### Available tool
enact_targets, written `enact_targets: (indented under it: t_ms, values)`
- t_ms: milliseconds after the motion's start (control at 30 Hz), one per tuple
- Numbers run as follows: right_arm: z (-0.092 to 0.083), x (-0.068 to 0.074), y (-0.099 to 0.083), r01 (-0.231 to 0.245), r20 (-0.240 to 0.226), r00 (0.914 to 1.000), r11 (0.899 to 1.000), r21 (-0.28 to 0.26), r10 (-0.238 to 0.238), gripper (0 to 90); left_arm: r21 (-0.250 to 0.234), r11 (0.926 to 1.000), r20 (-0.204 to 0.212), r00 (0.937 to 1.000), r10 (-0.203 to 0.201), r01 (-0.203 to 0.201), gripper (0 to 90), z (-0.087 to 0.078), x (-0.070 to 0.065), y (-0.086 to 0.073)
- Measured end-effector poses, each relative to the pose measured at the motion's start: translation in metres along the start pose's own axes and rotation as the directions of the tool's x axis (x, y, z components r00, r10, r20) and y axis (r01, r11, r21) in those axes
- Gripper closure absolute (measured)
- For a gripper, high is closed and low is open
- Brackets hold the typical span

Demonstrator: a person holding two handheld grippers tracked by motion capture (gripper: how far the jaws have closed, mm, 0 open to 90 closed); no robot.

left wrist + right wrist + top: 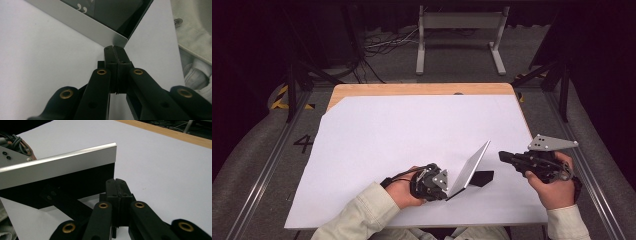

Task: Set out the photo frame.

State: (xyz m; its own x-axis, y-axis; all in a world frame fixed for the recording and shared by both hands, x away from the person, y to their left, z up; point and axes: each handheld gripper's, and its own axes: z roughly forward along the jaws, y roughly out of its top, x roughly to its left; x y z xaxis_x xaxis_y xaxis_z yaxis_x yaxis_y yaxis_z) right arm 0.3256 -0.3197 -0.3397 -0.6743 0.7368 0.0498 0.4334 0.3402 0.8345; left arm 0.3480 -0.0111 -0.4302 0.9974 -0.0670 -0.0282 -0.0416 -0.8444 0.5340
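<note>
Overhead light falls bright and even on my white surface (pixel 377 145); the room beyond is dark. The tablet (pixel 468 171) casts one sharp shadow.

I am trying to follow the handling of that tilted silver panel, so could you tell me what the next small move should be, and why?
Probably bring the right gripper a little closer to the silver panel and open its jaws. The panel leans tilted on its black stand over the white sheet, with the left gripper shut at its near corner. The right gripper is shut, empty and apart from the panel, so it cannot steady the free side yet.
</note>
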Motion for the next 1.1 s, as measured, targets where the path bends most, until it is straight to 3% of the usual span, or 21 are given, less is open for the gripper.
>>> enact_targets:
  t_ms: [500,800,1100]
  values:
    - [-0.008,-0.002,-0.003,-0.015,0.014,0.9998,1.000,-0.001,0.015,90.0,-0.003,0.9988,0.037,0.9981,0.049,-0.049,90.0,0.012,-0.008,0.019]
    - [-0.016,-0.003,-0.011,-0.039,0.034,0.9987,0.999,0.003,0.039,90.0,-0.011,0.9950,0.080,0.9918,0.100,-0.100,90.0,0.023,-0.012,0.035]
    - [-0.028,-0.005,-0.019,-0.060,0.061,0.9963,0.998,-0.006,0.060,90.0,-0.040,0.9899,0.085,0.9866,0.139,-0.136,90.0,0.034,-0.016,0.050]
